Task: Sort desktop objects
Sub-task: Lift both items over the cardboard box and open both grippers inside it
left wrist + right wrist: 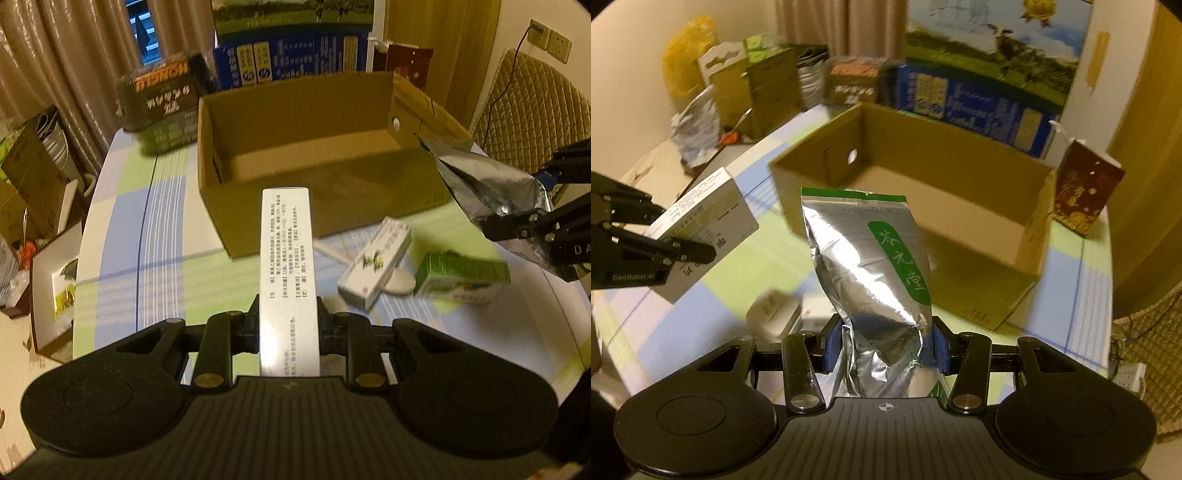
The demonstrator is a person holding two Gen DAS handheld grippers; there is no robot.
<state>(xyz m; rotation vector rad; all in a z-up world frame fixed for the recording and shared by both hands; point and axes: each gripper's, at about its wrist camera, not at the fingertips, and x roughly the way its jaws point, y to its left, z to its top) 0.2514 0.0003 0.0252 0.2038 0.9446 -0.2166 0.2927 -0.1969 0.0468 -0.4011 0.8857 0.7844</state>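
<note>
**A:** Start at the jaws. What has each one got?

**B:** The left gripper (pixel 289 328) is clenched on a long white carton (pixel 286 258), pinched across its narrow faces near the near end, so most of its length sticks out toward the cardboard box (pixel 280 206). The right gripper (pixel 884 349) is closed on a silver foil pouch (pixel 871 266), blue pads (pixel 831 349) biting its crumpled lower part.

**A:** How will they handle?

**B:** The carton looks stiff and light; a grip on the flat sides should hold, though squeezing harder could dent thin card. The pouch is soft and slick. Foil gives under the pads, and it leans, so I'd judge it likelier to slip or swing.

**A:** And farther out?

**B:** Both items hang above the worktop (pixel 122 236), just short of the box's near wall; the box is open and appears empty. On the worktop to the right lie a small white packet (pixel 375 266) and a green packet (pixel 461 277), blurred, so I can't read them. They'd want a grip across their short sides.
</note>
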